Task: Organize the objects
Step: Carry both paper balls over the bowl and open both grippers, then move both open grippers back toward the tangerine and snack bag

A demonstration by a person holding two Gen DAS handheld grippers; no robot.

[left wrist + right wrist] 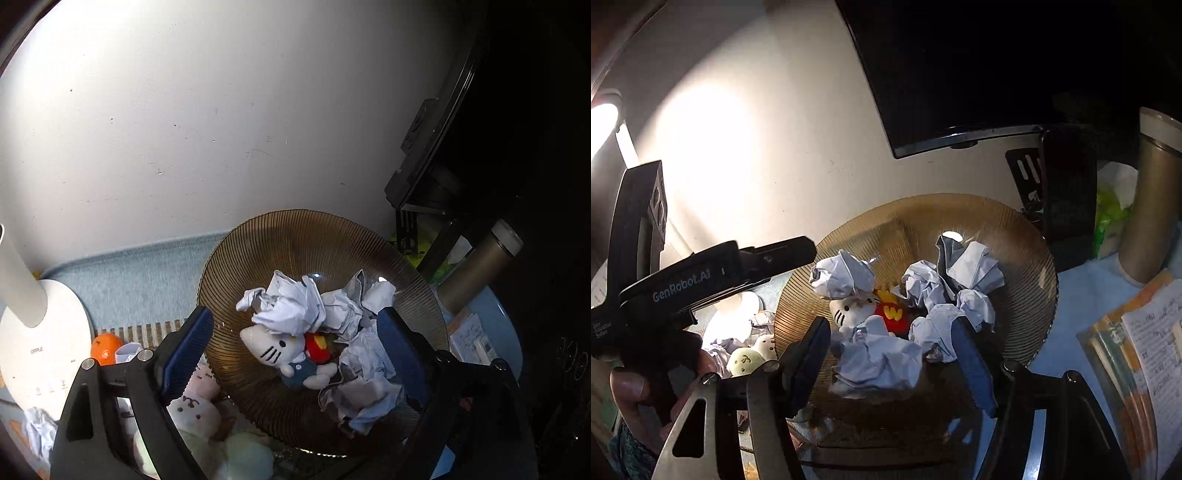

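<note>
A ribbed brown glass bowl (295, 240) (1015, 236) holds several crumpled white paper balls (291, 306) (879, 358), a white cat plush (269, 347) (849, 310) and a small red fries plush (317, 349) (892, 314). My left gripper (295, 354) is open above the bowl, its fingers either side of the plush and paper. My right gripper (890, 358) is open over the bowl's near side, its blue pads flanking a paper ball. Neither holds anything.
A white lamp base (40, 350), an orange (106, 348) and pale plush toys (195, 410) (750, 358) lie left of the bowl. A tan thermos (480, 262) (1152, 206), papers (1152, 362) and a dark monitor (960, 74) stand right and behind. The left gripper's body (701, 280) shows at left.
</note>
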